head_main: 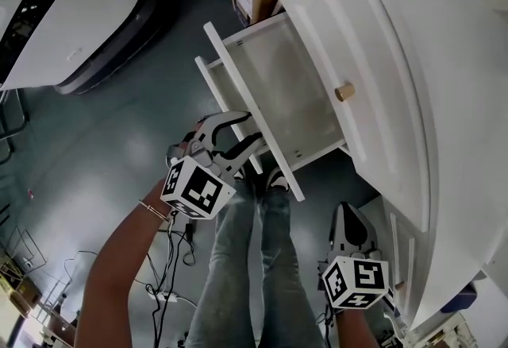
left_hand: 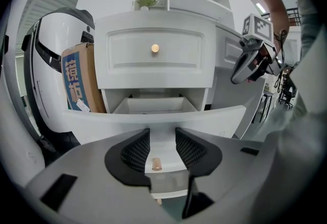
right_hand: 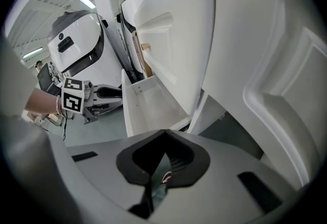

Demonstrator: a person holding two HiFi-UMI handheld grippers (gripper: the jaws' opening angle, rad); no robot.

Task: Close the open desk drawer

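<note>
Drawer (head_main: 292, 92) stands open mid-frame; left gripper (head_main: 252, 127) jaws sit apart around its knob (left_hand: 157, 164); right gripper (head_main: 345, 215), lower right, jaws together.

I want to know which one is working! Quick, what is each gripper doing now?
Left gripper: jaws open, drawer knob between them, not pinched.
Right gripper: jaws closed, holding nothing.

Matt white painted drawer (head_main: 286, 92), wooden knob (head_main: 344, 91)
</note>
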